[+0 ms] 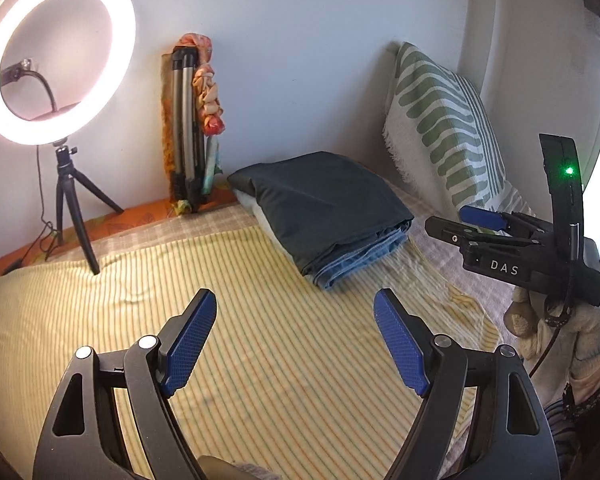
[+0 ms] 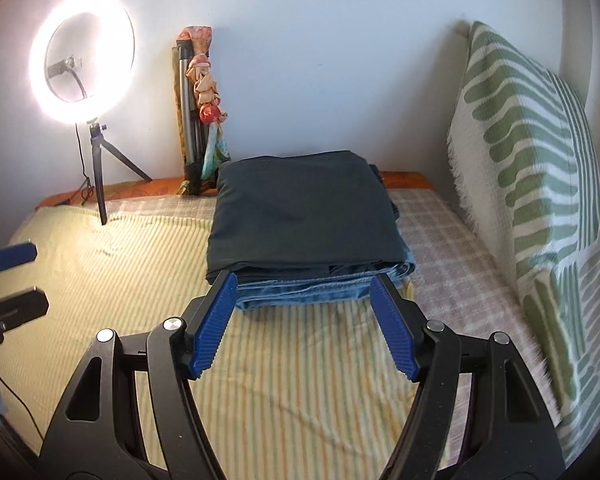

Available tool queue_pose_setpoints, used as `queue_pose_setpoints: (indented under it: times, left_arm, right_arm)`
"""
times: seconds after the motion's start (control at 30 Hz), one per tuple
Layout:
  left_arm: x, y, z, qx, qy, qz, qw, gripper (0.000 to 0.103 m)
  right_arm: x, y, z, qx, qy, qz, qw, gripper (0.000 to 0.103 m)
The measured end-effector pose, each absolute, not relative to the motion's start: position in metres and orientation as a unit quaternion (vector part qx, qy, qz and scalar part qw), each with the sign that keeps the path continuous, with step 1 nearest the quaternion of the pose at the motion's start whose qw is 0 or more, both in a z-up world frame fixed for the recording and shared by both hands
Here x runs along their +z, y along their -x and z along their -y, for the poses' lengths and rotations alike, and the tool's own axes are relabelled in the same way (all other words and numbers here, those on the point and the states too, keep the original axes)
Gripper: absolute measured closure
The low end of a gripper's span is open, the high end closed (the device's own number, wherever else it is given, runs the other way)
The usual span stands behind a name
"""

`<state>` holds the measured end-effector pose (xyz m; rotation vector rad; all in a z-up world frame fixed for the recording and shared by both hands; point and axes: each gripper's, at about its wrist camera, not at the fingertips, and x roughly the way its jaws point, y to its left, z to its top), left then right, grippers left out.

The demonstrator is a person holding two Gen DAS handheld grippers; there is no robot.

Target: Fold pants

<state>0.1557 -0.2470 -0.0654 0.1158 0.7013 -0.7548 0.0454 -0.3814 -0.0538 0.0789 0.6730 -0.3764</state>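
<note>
Fingers spread; right gripper reads "DAS".

The folded pants cover a pale layer beneath them, too little showing to name. The left tongs are cut off by the right wrist view's left edge. A gloved hand is partly hidden behind the right tongs

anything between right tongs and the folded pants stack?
Nothing: right wrist view shows only bare striped bedsheet between the open right tongs and the folded pants stack.
</note>
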Motion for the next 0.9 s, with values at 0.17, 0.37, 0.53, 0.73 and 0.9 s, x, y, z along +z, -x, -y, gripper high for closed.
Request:
queue_pose_setpoints:
  times: [0.17, 0.37, 0.53, 0.73, 0.9]
  left_arm:
    - [-0.068, -0.154, 0.241, -0.357, -0.056, -0.336, 0.87, 0.022]
    - [-0.07, -0.155, 0.233, -0.354, -0.043, -0.33, 0.874, 0.021]
    - [-0.071, -0.154, 0.228, -0.35, -0.046, -0.32, 0.879, 0.02]
    - [-0.077, -0.155, 0.225, -0.344, -0.049, -0.332, 0.877, 0.02]
    - [-0.084, -0.155, 0.224, -0.337, -0.061, -0.338, 0.876, 0.02]
  right_arm:
    - [-0.062, -0.045, 0.379, -0.192, -0.049, -0.321, 0.926, 0.031]
    - [-0.069, -0.044, 0.375, -0.192, -0.052, -0.317, 0.927, 0.031]
    - [-0.073, -0.042, 0.376, -0.198, -0.054, -0.309, 0.929, 0.031]
    - [-0.077, -0.042, 0.376, -0.201, -0.05, -0.308, 0.929, 0.031]
    - [-0.073, -0.038, 0.374, -0.207, -0.035, -0.297, 0.931, 0.031]
